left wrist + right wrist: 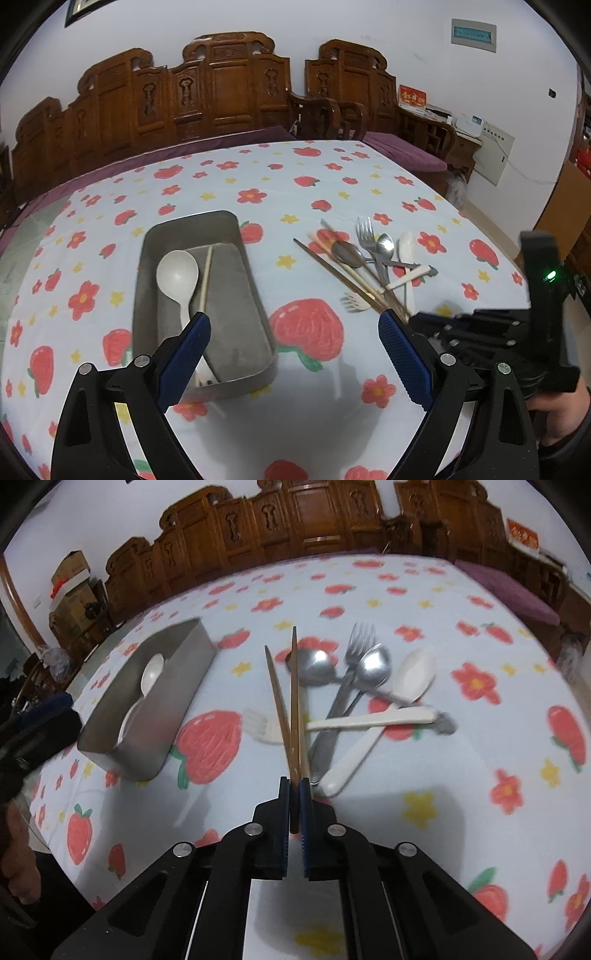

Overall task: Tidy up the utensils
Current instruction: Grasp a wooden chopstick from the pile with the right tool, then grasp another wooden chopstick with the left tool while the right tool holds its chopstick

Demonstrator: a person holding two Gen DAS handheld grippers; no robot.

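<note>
A table under a pale cloth [443,794] printed with strawberries and red flowers, carved wooden benches behind it. Nearest in the right wrist view, the right gripper [294,805] is pinched tight on a brown wooden chopstick [294,716], its long axis running straight out ahead along the fingers, tip pointing away over the pile. A second brown chopstick [275,690] lies just beside it, angled slightly left; whether it is caught in the grip too, I cannot tell. Beyond sits the loose pile: white plastic spoon [373,731], steel fork [351,664], steel spoons, a white fork handle crossing them.

The grey rectangular metal tray [147,734] lies off to the left of the held stick and a little farther out, its length slanting away leftward. It already holds a white ladle-shaped spoon [177,277] and a light chopstick [205,280].

The left gripper [294,332] hangs spread wide and empty over the tray's near end, closer to the tray. The stick would need swinging left and turning to match the tray's length.
</note>
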